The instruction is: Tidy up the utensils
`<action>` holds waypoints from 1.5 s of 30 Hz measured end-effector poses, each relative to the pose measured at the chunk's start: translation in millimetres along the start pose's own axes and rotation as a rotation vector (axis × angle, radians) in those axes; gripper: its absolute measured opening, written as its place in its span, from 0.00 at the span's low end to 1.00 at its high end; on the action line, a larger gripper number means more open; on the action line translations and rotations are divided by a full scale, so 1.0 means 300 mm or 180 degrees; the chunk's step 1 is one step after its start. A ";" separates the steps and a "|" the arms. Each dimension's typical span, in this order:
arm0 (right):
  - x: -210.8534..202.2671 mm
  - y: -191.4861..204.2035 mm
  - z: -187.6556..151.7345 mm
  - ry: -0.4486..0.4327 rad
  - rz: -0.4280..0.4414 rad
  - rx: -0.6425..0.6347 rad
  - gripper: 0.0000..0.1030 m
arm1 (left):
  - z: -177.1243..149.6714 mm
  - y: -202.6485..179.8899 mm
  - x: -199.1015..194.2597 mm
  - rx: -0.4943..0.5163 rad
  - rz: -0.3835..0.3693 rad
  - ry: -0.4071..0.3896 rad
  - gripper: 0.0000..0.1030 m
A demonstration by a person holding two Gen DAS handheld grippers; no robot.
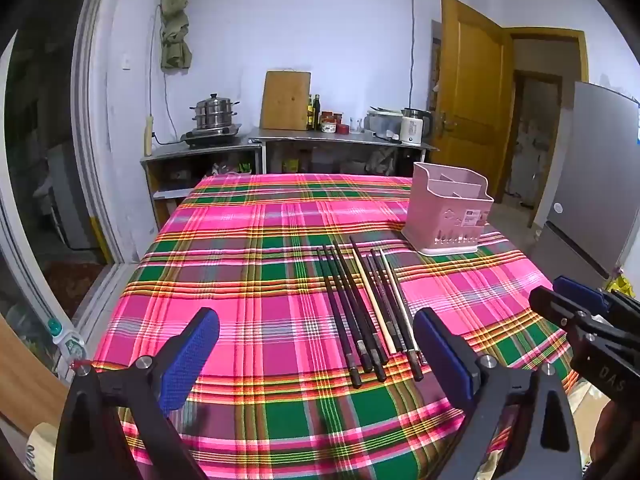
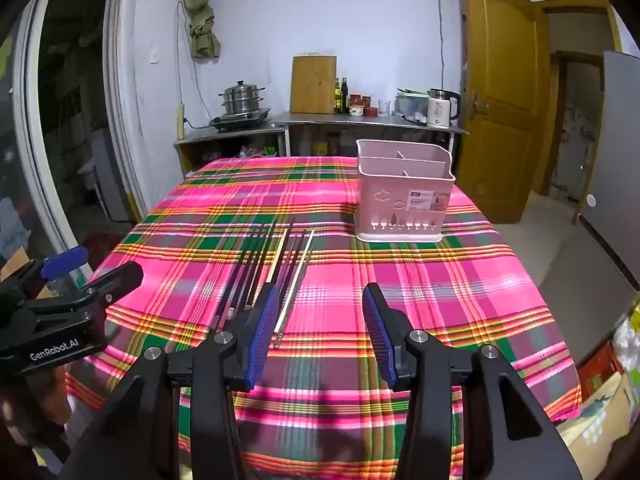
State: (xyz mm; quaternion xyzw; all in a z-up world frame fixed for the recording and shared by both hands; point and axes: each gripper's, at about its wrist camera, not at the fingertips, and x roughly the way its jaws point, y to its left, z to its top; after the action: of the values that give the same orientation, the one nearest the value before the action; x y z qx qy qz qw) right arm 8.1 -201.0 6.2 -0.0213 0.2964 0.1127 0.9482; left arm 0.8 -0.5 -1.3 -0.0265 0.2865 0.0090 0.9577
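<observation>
Pale walls [image 1: 340, 32]; wooden door [image 1: 468, 92] ajar; steel counter [image 1: 340, 138] behind.

About 9 chopsticks [image 1: 366, 312], 1 pink holder [image 1: 448, 212], 2 grippers [image 1: 316, 340].

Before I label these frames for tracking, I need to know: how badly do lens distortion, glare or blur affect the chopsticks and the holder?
Left wrist view: strong fisheye bowing at the window frame, dark corners; chopsticks sharp, no glare. Right wrist view: same curvature; pink holder crisp, chopsticks partly hidden behind a pad of the right hand-held gripper.
</observation>
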 end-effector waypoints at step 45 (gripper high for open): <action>-0.005 0.007 -0.011 0.0016 -0.0001 -0.0023 0.44 | -0.003 0.012 -0.011 -0.0066 -0.0075 -0.0011 0.96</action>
State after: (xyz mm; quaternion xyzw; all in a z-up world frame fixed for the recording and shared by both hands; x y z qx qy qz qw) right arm 4.4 -199.7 4.4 -0.0251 0.2983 0.1135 0.9474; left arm -2.7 3.2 -0.5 -0.0398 0.2844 0.0007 0.9579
